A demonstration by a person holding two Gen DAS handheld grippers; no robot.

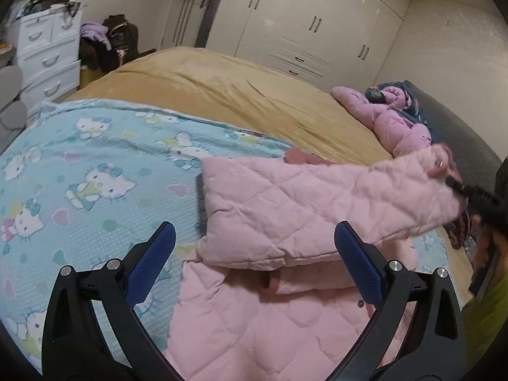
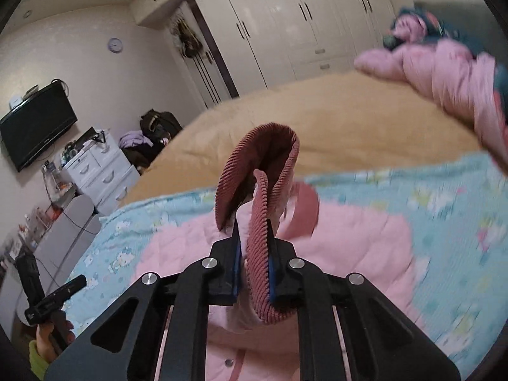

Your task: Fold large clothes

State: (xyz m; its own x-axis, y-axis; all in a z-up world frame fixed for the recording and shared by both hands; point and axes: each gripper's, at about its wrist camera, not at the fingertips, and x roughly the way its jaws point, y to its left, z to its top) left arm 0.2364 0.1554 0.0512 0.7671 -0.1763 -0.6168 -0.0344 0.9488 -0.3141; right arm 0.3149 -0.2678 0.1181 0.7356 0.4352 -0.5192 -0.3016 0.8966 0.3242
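While the right tool (image 2: pixel 252 273) is clamping the jacket (image 1: pixel 285 324) cuff (image 2: pixel 263 171), the sleeve is best being carried flat across; the left tool (image 1: pixel 254 254) is gaping empty.

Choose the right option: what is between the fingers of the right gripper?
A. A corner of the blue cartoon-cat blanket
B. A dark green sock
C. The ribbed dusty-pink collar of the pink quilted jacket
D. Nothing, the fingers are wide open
C: in the right wrist view the right gripper is shut on the ribbed collar, which stands up from the pink quilted jacket.
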